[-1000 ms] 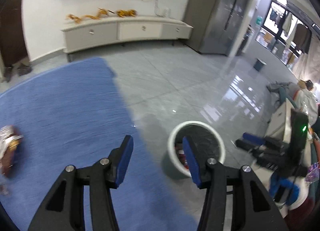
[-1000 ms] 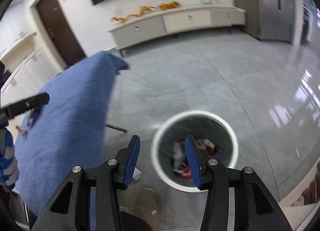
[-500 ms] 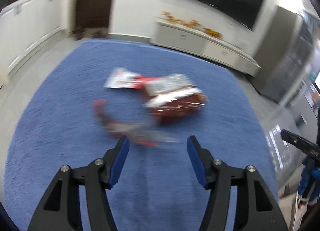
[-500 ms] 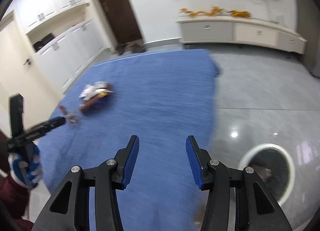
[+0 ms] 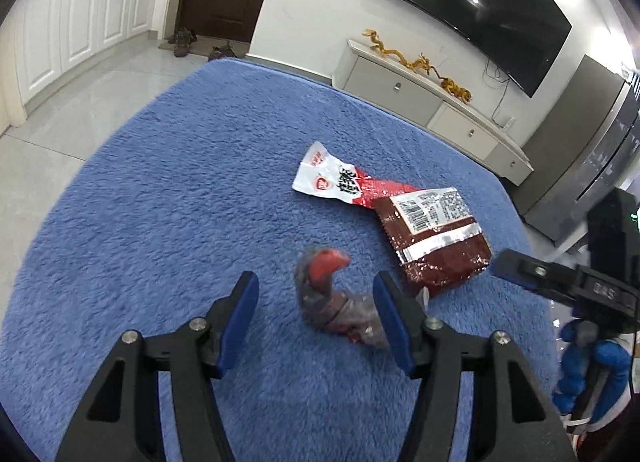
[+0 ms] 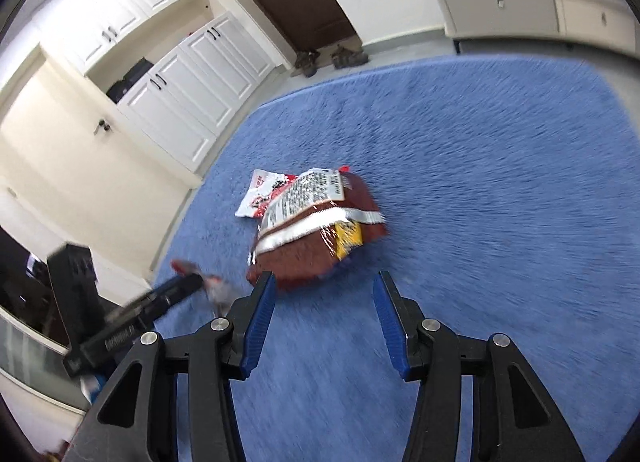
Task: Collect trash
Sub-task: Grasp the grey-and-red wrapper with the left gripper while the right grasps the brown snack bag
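Trash lies on a blue rug (image 5: 160,221). A crumpled clear and red wrapper (image 5: 332,302) lies between the open fingers of my left gripper (image 5: 316,302), close to the right finger. A dark red snack bag (image 5: 436,238) and a white and red wrapper (image 5: 336,181) lie beyond it. In the right wrist view my right gripper (image 6: 324,306) is open and empty just short of the dark red snack bag (image 6: 316,234), with the white and red wrapper (image 6: 260,197) behind it. The left gripper (image 6: 160,298) shows there at the left. The right gripper (image 5: 560,278) shows at the right of the left wrist view.
A white TV cabinet (image 5: 432,101) with gold dragon figures stands against the far wall under a dark screen (image 5: 472,1). White cupboards (image 6: 192,93) line the left wall. Shoes (image 6: 332,57) sit by a brown door. Grey tile floor (image 5: 72,109) surrounds the rug.
Both grippers have swung from the white bin on the tile floor to the trash on the rug and come down close to it. Both stayed open.
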The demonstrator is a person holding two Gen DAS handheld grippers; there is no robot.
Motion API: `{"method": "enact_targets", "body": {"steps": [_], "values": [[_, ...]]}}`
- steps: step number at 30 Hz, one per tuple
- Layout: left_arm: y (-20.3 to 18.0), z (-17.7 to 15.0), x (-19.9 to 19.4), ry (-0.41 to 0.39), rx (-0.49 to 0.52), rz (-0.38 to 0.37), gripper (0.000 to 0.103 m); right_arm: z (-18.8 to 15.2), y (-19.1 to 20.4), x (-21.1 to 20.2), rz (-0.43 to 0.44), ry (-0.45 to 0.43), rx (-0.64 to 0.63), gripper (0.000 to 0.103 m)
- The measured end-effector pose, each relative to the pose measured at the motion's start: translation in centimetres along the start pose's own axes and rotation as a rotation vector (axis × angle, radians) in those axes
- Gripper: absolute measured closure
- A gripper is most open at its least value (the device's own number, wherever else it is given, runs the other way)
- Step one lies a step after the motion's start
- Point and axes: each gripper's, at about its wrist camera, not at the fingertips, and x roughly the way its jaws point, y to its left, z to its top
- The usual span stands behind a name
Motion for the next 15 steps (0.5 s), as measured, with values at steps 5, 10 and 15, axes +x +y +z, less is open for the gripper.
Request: {"method": "enact_targets", "body": {"steps": [5,10,15], "values": [[0.2,0.4,1.3,0.019,-0.012,-0.008,0.075,1.6,-1.0,3.1,0.062,0.004,0.101,0.083],[-0.3,-0.4,0.6,0.010,0.002,-0.008,0.090,1.8,-0.7,2.0,0.076,-0.048,0.087,0.100],[-1.3,-0.6,-1.7,-0.028,0.023,-0.001,0.091,1.2,0.8,-1.6,0.067,-0.102,0.020,0.103]]}}
